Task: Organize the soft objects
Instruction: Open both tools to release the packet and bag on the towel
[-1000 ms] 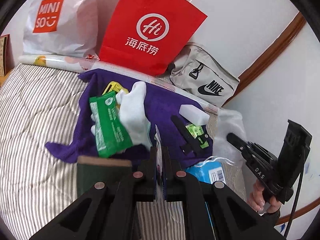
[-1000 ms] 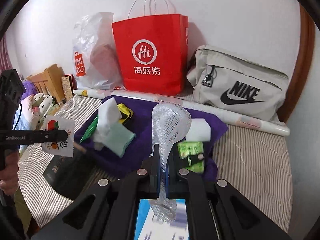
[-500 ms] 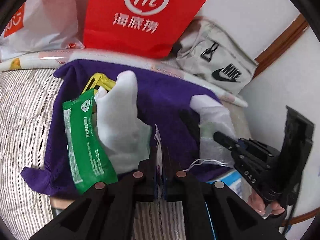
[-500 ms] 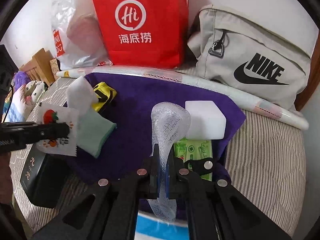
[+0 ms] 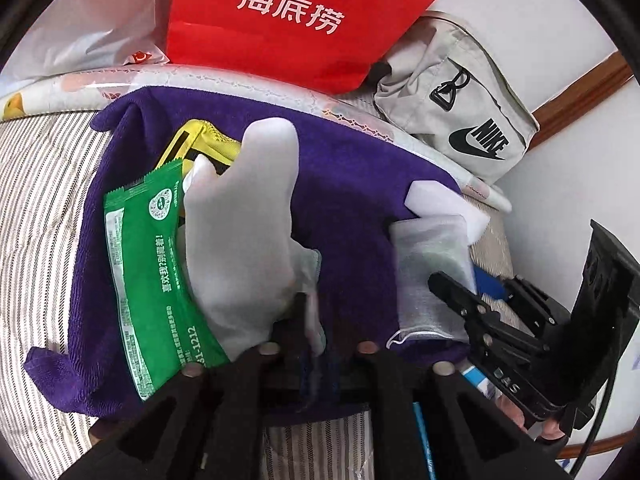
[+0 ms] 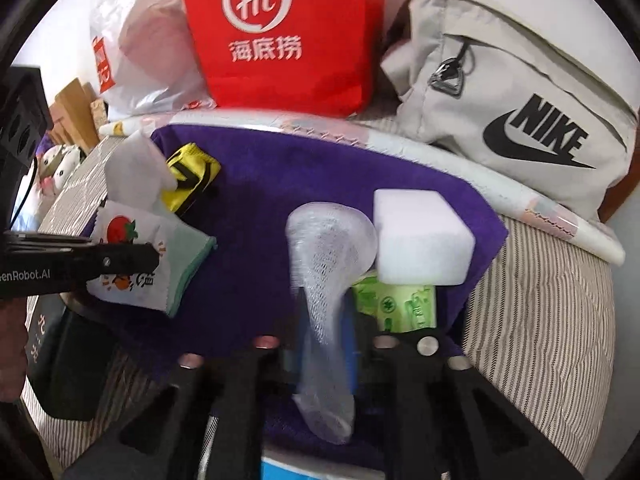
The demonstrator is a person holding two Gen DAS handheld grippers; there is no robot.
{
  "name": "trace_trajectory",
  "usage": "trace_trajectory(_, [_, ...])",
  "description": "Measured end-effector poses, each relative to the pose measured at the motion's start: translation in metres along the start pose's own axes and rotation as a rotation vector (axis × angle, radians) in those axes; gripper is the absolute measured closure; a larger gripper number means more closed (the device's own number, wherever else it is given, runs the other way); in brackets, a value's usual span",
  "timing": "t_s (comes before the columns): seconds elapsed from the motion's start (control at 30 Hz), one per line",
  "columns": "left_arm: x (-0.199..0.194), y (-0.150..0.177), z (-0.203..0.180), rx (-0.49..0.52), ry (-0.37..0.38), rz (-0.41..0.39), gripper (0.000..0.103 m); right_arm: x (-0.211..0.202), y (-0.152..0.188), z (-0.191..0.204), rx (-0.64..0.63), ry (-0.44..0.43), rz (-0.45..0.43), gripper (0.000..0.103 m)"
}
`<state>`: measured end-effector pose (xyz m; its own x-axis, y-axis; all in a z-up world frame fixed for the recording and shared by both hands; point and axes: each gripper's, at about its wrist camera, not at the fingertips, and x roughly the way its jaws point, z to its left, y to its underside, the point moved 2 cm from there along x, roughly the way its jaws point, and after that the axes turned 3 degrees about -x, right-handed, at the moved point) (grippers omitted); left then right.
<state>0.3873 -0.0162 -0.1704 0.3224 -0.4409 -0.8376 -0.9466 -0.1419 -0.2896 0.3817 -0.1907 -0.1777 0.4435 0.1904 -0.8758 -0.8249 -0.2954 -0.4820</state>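
Note:
A purple towel [image 5: 352, 208] [image 6: 280, 184] lies spread on the striped bed. On it are a green packet [image 5: 160, 272], a white sock [image 5: 248, 220], a yellow pouch [image 6: 192, 176], a white sponge block [image 6: 420, 236] and a green tissue pack [image 6: 396, 304]. My left gripper [image 5: 316, 312] [image 6: 152, 258] hangs low over the towel's near edge. Its jaws are opening, with a thin tomato-print cloth [image 6: 132, 256] between them. My right gripper [image 6: 324, 312] [image 5: 448, 288] is opening too. A white foam net sleeve [image 6: 328, 248] stands loosely between its fingers, beside the sponge.
Against the wall stand a red paper bag [image 6: 280, 40], a white plastic bag [image 6: 136, 52] and a grey Nike bag [image 6: 520, 92], behind a rolled printed sheet [image 6: 460, 160]. A black box [image 6: 68, 364] lies near left. A blue-white box [image 6: 280, 468] sits under the grippers.
Both grippers have come down and forward over the purple towel. Their jaws, pinched shut on the cloth and the net sleeve before, now stand parted.

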Motion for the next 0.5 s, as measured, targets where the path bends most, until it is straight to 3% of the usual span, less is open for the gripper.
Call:
trace_trajectory(0.03, [-0.001,0.001,0.000,0.003,0.006,0.004,0.078,-0.003,0.000,-0.001,0.005,-0.005,-0.014,0.051])
trace_trajectory(0.33, [-0.022,0.007,-0.016,0.080,-0.051,-0.059,0.046,-0.024,0.005,-0.001,0.012,-0.003,-0.043,0.050])
trace_trajectory(0.5, [-0.043,0.009,-0.014,0.071,-0.067,-0.101,0.044,-0.043,0.012,0.000,0.029,-0.001,-0.061,0.050])
